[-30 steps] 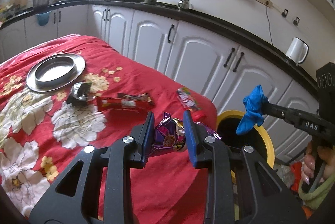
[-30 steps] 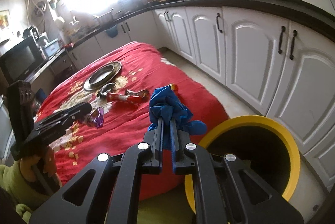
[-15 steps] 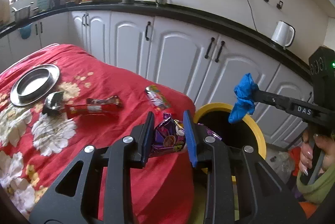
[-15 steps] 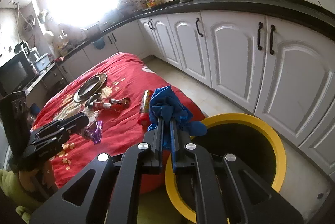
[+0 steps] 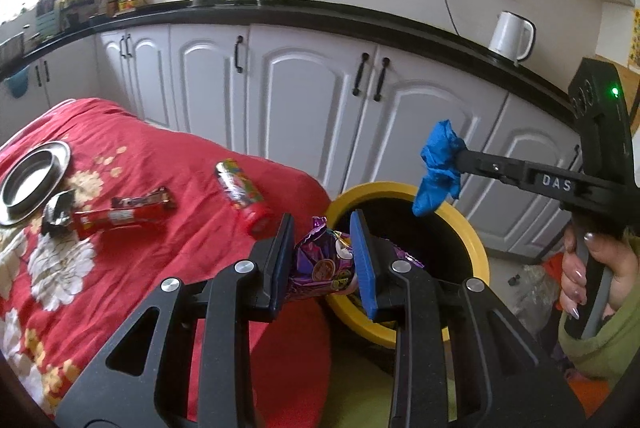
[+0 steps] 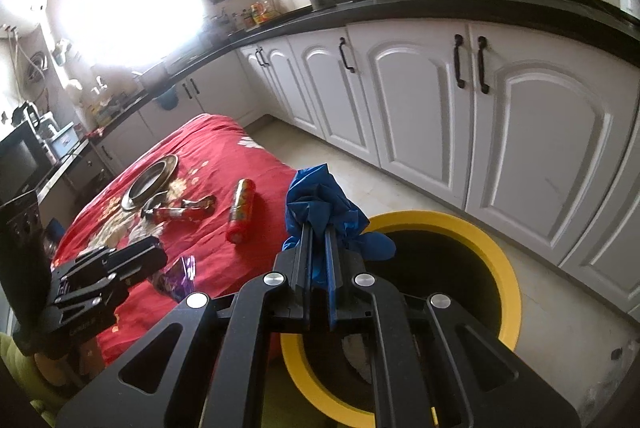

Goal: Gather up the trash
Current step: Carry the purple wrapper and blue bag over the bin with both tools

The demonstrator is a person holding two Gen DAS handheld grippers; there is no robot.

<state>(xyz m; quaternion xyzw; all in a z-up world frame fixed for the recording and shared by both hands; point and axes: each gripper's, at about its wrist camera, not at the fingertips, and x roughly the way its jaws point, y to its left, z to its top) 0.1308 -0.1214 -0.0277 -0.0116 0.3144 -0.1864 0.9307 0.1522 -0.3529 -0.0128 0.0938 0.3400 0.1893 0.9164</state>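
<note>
My left gripper (image 5: 322,228) is shut on a purple snack wrapper (image 5: 320,268) and holds it at the near rim of the yellow-rimmed black trash bin (image 5: 476,244). My right gripper (image 6: 318,228) is shut on a crumpled blue glove (image 6: 320,196) and holds it above the bin's left rim (image 6: 508,268); the glove also shows in the left wrist view (image 5: 438,168). On the red flowered tablecloth (image 5: 160,268) lie a red wrapper (image 5: 120,216), a red tube packet (image 5: 242,194) and a dark crumpled wrapper (image 5: 58,214).
A steel plate (image 5: 30,178) sits at the table's far left. White cabinets (image 5: 304,108) under a black counter run behind the bin. A white kettle (image 5: 512,36) stands on the counter. Bags lie on the floor at right (image 5: 536,280).
Both grippers have swung right toward the bin with their loads. The bin now sits under the left gripper's tips and closer under the glove. Both grips are unchanged.
</note>
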